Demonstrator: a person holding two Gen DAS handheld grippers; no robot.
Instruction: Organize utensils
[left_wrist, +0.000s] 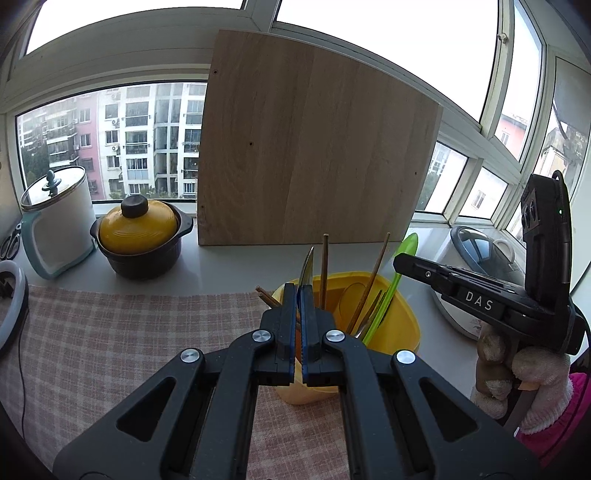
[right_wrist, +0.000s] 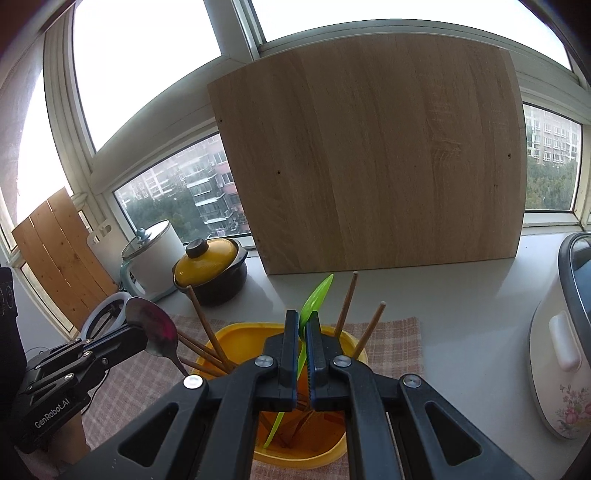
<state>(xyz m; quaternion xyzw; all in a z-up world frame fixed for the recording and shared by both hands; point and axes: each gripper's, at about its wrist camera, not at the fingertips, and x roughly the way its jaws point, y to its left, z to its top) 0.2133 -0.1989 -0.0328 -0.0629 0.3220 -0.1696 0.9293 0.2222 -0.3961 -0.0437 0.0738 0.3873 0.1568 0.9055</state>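
The jaws of the left gripper (left_wrist: 300, 291) were clenched on a metal spoon (right_wrist: 155, 328), and those of the right gripper (right_wrist: 302, 319) on a green plastic spoon (right_wrist: 314, 299). Both utensils hung over the yellow holder (left_wrist: 402, 317) of chopsticks (right_wrist: 345, 302) on the checked cloth (left_wrist: 110, 332) covering the tabletop (right_wrist: 461, 291).

One yellow utensil holder (right_wrist: 236, 334), one metal spoon (right_wrist: 153, 326), one green plastic spoon (right_wrist: 314, 301), several wooden chopsticks (right_wrist: 347, 302), one yellow-lidded pot (left_wrist: 138, 230), one white lidded canister (left_wrist: 59, 210), one rice cooker (right_wrist: 561, 350), one large wooden board (left_wrist: 310, 155), two grippers.
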